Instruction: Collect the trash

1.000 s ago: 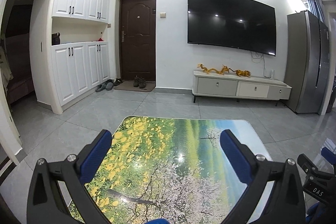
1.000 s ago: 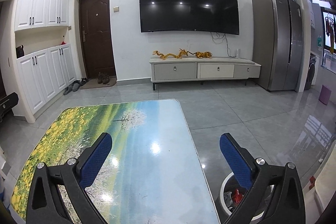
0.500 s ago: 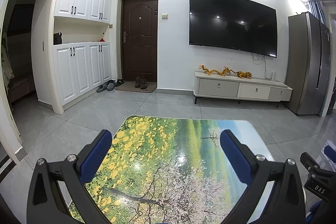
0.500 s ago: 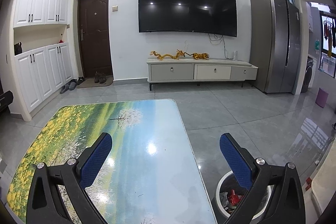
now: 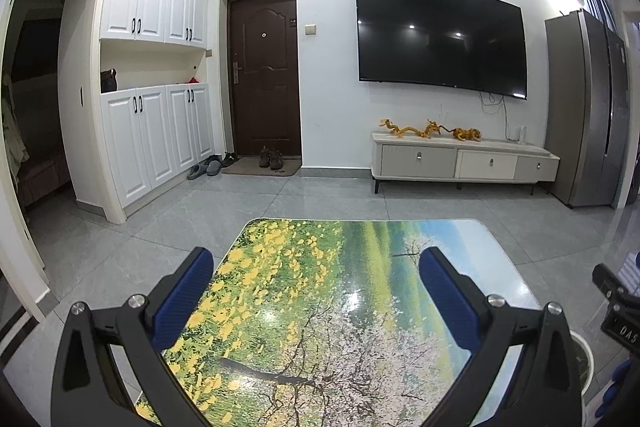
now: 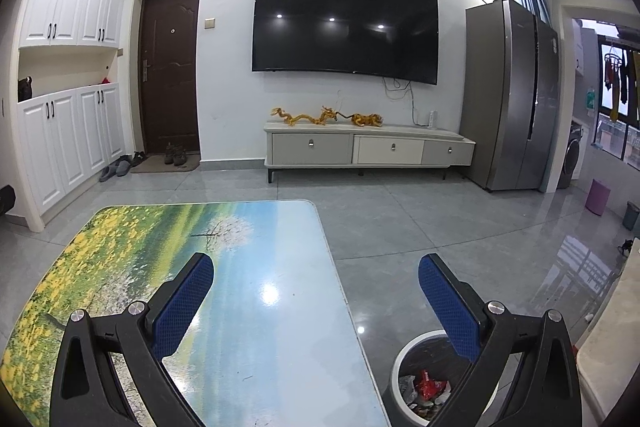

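Change since earlier: both views are lifted and tilted slightly, so less of the tabletop is seen under the left tongs, and more of the bin is exposed under the right tongs than a second ago.
Cupboards: white doors (image 5: 152,131) are seen along the left wall, with an open shelf between the upper and lower rows.
Door: a dark brown door (image 5: 264,71) is set beside the cupboards, with shoes (image 5: 270,157) on a mat at its foot.
Left tongs: the left tongs (image 5: 316,297) are held wide open over the table, with nothing between the blue pads (image 5: 180,299).
Table: a glossy top (image 6: 256,267) printed with yellow flowers, a blossoming tree and blue sky is seen below both tools; nothing is seen lying on it.
Television: a black screen (image 6: 344,27) is mounted on the white wall above a low drawer unit (image 6: 368,147) on which golden figurines (image 6: 326,117) are placed.
Right tongs: the right tongs (image 6: 316,297) are spread wide and empty, over the table's right edge.
Bin: a round white bin (image 6: 404,359) is stood on the grey floor just beside the table's right edge.
Trash: a red wrapper (image 6: 426,385) and crumpled scraps are held inside the bin.
Fridge: a tall grey fridge (image 6: 508,95) is stood at the far right.
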`<action>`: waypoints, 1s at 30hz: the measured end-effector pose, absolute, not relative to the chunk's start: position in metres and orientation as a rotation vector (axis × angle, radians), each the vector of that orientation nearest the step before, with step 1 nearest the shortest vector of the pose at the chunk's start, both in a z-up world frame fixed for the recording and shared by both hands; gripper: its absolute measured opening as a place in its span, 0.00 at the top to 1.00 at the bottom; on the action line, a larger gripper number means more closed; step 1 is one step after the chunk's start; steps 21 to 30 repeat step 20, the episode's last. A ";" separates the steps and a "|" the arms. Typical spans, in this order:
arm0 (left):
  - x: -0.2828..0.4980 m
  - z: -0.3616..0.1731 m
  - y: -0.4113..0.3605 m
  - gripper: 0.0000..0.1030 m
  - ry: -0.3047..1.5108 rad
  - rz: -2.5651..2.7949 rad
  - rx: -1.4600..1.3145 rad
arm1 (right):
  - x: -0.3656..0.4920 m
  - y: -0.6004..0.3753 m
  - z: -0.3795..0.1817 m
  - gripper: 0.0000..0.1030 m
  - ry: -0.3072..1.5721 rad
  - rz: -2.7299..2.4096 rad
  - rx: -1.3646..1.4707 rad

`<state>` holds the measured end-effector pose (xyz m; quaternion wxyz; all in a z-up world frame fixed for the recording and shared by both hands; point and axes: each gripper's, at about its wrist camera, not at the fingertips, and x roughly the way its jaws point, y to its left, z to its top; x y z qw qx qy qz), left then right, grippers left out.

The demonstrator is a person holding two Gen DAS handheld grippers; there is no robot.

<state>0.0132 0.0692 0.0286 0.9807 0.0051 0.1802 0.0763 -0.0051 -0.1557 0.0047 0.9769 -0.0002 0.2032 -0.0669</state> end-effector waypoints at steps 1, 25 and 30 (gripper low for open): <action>0.013 0.028 0.069 0.00 0.363 0.153 0.014 | -0.005 -0.157 0.005 0.00 0.409 -0.138 -0.001; 0.016 0.020 0.067 0.00 0.394 0.113 0.017 | -0.008 -0.161 0.004 0.00 0.392 -0.156 -0.007; 0.016 0.020 0.067 0.00 0.394 0.113 0.017 | -0.008 -0.161 0.004 0.00 0.392 -0.156 -0.007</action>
